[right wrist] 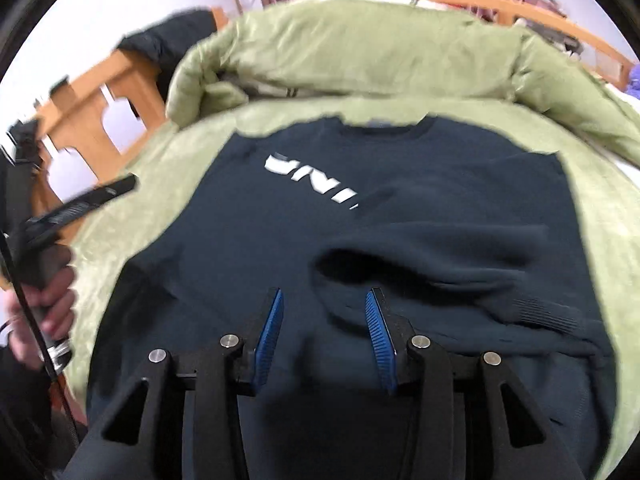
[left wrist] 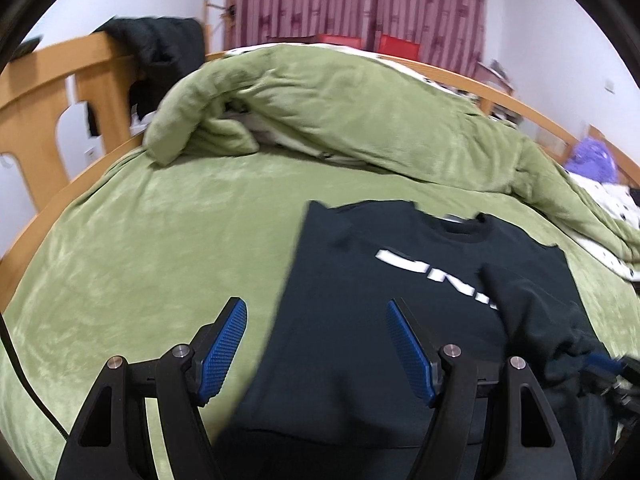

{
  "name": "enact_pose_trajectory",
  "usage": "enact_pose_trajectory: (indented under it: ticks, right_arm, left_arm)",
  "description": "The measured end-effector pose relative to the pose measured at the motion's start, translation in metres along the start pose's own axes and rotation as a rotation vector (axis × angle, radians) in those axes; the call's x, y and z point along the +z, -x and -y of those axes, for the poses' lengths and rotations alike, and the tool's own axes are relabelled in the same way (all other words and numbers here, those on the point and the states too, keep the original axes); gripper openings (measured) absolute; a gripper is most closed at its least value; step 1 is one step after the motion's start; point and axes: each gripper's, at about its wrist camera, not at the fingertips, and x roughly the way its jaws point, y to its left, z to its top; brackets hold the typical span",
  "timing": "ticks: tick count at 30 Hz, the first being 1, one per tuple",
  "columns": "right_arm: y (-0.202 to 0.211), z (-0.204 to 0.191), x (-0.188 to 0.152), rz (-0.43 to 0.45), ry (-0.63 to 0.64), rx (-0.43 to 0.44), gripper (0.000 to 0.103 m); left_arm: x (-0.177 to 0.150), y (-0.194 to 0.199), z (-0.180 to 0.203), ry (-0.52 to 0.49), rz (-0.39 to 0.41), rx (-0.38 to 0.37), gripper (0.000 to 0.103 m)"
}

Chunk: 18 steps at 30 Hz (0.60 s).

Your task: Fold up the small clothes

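A dark navy sweatshirt (left wrist: 360, 320) with white chest lettering lies flat on the green bed cover, neck away from me; it also shows in the right wrist view (right wrist: 280, 248). Its right sleeve (right wrist: 440, 264) is folded across the chest and covers the end of the lettering. My left gripper (left wrist: 316, 308) is open and empty, hovering over the sweatshirt's left edge. My right gripper (right wrist: 324, 300) is open and empty above the lower middle of the sweatshirt, by the sleeve's cuff end. The right gripper shows at the left view's right edge (left wrist: 616, 372).
A bunched green duvet (left wrist: 340, 108) lies along the far side of the bed. A wooden bed frame (left wrist: 60, 92) with a black garment (left wrist: 160, 44) draped on it stands at the left. A hand holding the left gripper (right wrist: 48, 280) shows in the right view.
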Motion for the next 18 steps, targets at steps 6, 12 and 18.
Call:
enact_pose_trajectory:
  ticks: [6, 12, 18]
  right_arm:
    - [0.064, 0.076, -0.021, 0.125, -0.087, -0.175, 0.046]
    - [0.097, 0.149, -0.031, 0.153, -0.212, -0.299, 0.046]
    - [0.113, 0.187, -0.045, 0.151, -0.226, -0.417, 0.046]
  left_arm:
    - [-0.004, 0.004, 0.06, -0.091, -0.012, -0.052, 0.07]
    - [-0.017, 0.014, 0.136, -0.194, -0.015, -0.117, 0.07]
    - [-0.03, 0.011, 0.208, -0.27, -0.035, -0.15, 0.07]
